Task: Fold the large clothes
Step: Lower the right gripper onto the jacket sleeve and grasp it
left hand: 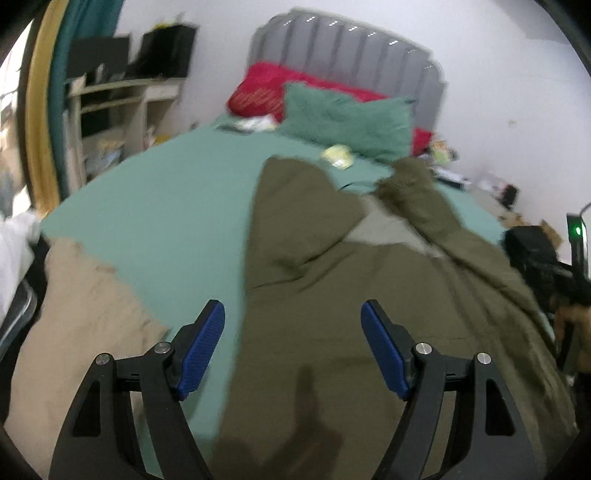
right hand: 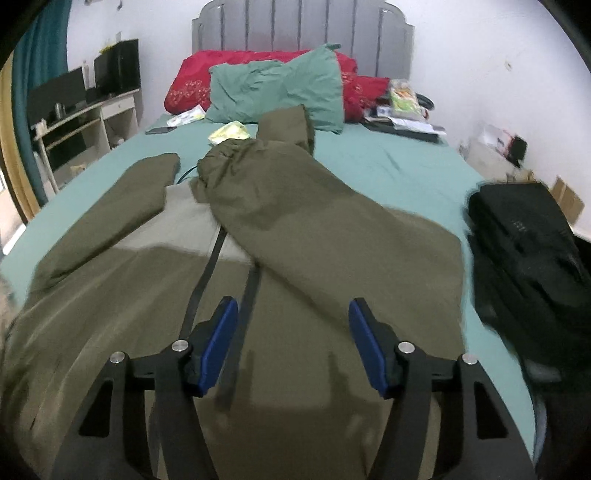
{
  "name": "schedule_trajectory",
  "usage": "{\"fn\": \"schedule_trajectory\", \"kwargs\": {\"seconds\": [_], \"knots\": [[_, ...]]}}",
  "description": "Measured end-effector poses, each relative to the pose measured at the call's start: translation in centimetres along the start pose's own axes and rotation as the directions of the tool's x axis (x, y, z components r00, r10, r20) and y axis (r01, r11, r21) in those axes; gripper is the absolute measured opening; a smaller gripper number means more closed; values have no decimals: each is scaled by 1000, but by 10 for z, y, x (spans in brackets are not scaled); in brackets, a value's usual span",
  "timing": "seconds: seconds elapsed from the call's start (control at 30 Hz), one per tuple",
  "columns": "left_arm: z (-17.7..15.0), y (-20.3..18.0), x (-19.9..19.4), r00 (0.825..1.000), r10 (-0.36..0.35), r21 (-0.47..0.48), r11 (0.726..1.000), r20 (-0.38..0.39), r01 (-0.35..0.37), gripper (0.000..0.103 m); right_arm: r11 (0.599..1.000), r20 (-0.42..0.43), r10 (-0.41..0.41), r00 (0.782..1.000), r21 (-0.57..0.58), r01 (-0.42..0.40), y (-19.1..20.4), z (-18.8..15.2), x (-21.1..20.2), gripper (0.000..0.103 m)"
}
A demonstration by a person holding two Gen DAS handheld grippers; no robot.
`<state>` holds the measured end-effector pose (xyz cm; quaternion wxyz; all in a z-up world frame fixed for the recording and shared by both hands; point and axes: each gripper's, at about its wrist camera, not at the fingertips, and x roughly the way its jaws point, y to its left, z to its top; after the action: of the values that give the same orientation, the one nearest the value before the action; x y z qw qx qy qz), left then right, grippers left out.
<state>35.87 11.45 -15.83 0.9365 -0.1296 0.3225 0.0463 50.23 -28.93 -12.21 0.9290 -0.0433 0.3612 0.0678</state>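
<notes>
The olive jacket (right hand: 303,236) is matt woven cloth, creased, with a paler lining at 11 o'clock. The green sheet (left hand: 155,192) looks smooth and matt; the headboard (right hand: 303,26) at 12 o'clock is padded with a slight sheen. Both grippers' fingers (left hand: 201,350) carry ribbed blue plastic pads on matt black plastic arms with shiny metal pins.

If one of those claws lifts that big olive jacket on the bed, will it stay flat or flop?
The olive jacket will probably flop: it lies creased, one sleeve draped over the body. It looks bulky, so one pinch likely lifts only a corner.
</notes>
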Motion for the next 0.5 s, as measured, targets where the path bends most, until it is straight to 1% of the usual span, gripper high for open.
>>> {"fn": "schedule_trajectory", "kwargs": {"seconds": [0.07,0.1,0.17,0.23,0.3,0.37,0.43,0.47,0.5], "knots": [[5,14,5,1000,11,-33,999,-12,-11,79,1000,3,23,1000,6,-23,9,18,27,62],[8,20,5,999,36,-41,998,-1,-36,79,1000,3,24,1000,-5,-24,20,29,45,62],[11,29,6,998,66,-33,997,21,-65,79,999,1,19,1000,-28,-19,35,46,71,62],[13,40,8,994,103,-25,994,23,-102,79,999,-8,23,1000,-32,-24,52,63,98,62],[14,48,9,992,121,-34,992,19,-121,79,999,-21,22,1000,-25,-23,64,79,124,62],[16,58,11,989,145,-61,988,7,-144,79,999,-33,6,999,-41,-7,77,93,149,62],[16,66,16,988,152,-83,985,-8,-153,79,998,-39,-22,999,-66,20,87,101,170,62],[16,68,18,987,157,-86,984,-18,-158,79,998,-49,-25,998,-60,22,89,104,181,62],[16,69,22,987,158,-89,983,-34,-160,79,999,-57,-9,998,-47,6,88,106,187,53]]}}
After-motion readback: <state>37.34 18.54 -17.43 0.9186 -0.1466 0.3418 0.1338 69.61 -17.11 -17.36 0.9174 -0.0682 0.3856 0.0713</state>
